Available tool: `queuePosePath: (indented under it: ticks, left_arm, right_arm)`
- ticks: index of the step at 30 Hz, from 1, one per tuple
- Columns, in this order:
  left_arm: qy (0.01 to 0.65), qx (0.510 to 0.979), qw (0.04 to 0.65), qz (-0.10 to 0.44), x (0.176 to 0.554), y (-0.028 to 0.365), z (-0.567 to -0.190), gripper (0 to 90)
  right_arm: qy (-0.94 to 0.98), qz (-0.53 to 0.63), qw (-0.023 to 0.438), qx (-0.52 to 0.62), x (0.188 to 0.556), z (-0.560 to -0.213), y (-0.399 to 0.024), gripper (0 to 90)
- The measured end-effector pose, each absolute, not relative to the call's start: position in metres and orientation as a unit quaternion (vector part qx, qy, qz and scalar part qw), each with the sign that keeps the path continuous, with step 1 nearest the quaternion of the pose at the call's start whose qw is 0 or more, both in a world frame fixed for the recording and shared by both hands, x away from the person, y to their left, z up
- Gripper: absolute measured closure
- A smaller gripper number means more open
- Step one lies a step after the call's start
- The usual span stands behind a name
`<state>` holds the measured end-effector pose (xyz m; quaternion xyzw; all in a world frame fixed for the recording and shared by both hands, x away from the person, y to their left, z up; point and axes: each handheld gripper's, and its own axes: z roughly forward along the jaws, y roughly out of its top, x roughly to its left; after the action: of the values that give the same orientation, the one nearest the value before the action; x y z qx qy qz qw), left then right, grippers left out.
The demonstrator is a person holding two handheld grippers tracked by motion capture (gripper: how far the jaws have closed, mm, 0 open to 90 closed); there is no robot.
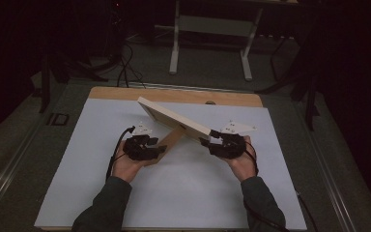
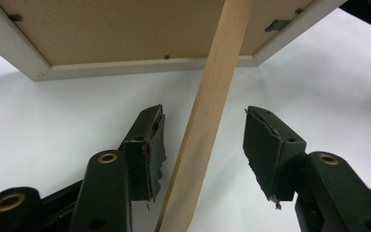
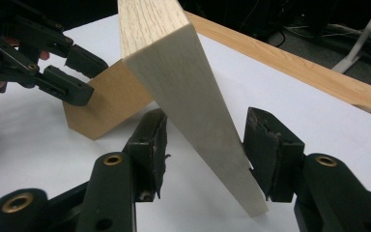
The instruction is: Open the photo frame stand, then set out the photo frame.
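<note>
A pale wooden picture frame (image 1: 174, 118) stands tilted on the white table top (image 1: 188, 193), propped by its brown stand leg (image 1: 170, 140). My left gripper (image 1: 162, 149) is open around that stand leg (image 2: 207, 121); the leg lies close to one pad, with a clear gap to the other. The frame's brown back (image 2: 125, 29) hangs above. My right gripper (image 1: 207, 137) is open at the frame's lower right end. The frame's edge (image 3: 193, 106) runs between its jaws, near the right pad and apart from the left one. The left gripper (image 3: 72, 72) shows by the stand leg (image 3: 111, 104).
A wooden board edge (image 1: 174, 94) borders the white top at the back. Beyond it, a dark floor holds white desk legs (image 1: 174, 43) and cables (image 1: 123, 63). A person's sleeved forearms (image 1: 101, 203) come in from the bottom.
</note>
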<state>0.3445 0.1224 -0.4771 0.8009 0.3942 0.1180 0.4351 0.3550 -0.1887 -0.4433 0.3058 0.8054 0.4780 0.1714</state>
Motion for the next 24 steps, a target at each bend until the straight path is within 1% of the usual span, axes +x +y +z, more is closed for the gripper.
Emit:
queuePosePath:
  ticks: [12, 24]
  left_arm:
    - [0.407, 0.784, 0.451, 0.126, 0.346, 0.129, -0.468, 51.7]
    - [0.414, 0.774, 0.461, 0.129, 0.351, 0.13, -0.458, 51.9]
  right_arm:
    - [0.807, 0.47, 0.175, 0.311, 0.355, -0.448, -0.191, 47.3]
    - [0.806, 0.473, 0.169, 0.315, 0.352, -0.453, -0.201, 48.5]
